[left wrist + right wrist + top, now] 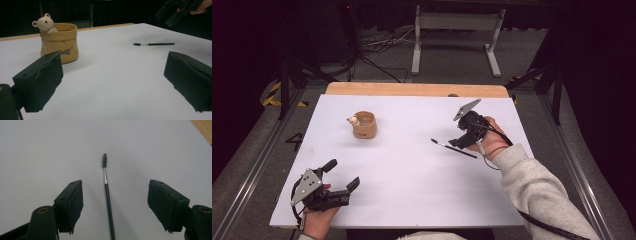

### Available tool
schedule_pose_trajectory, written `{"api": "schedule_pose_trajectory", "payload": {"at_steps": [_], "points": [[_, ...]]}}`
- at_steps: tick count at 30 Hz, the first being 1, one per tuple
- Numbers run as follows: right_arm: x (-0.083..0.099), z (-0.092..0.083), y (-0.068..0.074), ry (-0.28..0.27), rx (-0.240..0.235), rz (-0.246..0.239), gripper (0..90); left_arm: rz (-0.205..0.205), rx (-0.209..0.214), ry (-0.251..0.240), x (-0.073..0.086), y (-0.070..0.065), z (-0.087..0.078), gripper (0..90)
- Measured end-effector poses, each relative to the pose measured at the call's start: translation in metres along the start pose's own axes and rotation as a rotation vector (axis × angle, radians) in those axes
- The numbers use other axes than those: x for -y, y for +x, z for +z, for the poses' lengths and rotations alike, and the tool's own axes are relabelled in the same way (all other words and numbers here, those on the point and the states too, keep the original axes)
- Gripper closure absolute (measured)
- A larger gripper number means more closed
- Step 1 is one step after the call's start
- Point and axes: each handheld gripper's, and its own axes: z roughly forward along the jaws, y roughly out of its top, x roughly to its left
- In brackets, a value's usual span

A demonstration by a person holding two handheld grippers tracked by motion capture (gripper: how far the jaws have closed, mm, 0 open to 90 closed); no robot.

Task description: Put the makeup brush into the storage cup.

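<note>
Straddling the thin brush (pixel 107 195), right gripper (pixel 115 202) hangs wide open, brush at table's 3 o'clock, bristles toward 9. Left gripper (pixel 339 180) idles wide at 7. Risk: slender handle rolls or slips free if jaws close off-centre.

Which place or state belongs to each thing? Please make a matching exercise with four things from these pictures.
Things:
1. mascara brush
2. bear pen holder
3. left gripper
4. right gripper

Places or states:
A. open, at the table's near left corner, away from everything
B. upright on the far left part of the white table
C. lying flat, bristle end pointing to the pen holder's side
D. open, fingers on both sides of a thin black handle

Pairs: 1-C, 2-B, 3-A, 4-D
</note>
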Motion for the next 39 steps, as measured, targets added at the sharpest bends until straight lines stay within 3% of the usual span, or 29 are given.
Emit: {"api": "schedule_pose_trajectory", "payload": {"at_steps": [2,10,23,32,39], "points": [[0.0,0.001,-0.001,0.016,-0.001,-0.002,29.3,-0.002,-0.001,0.001,0.0,0.0,0.0,3.0],[0.0,0.011,-0.005,0.163,-0.014,-0.01,30.6,-0.002,0.0,-0.001,0.0,0.0,0.0,3.2],[0.001,0.024,-0.012,0.337,-0.055,-0.035,35.3,-0.007,0.005,0.013,0.0,0.0,0.0,3.6],[0.001,0.033,-0.013,0.392,-0.062,-0.039,36.8,-0.006,0.009,0.017,0.0,0.0,0.0,3.7],[0.007,0.039,-0.015,0.398,-0.071,-0.029,38.4,-0.007,0.022,0.02,0.0,-0.001,0.001,4.5]]}}
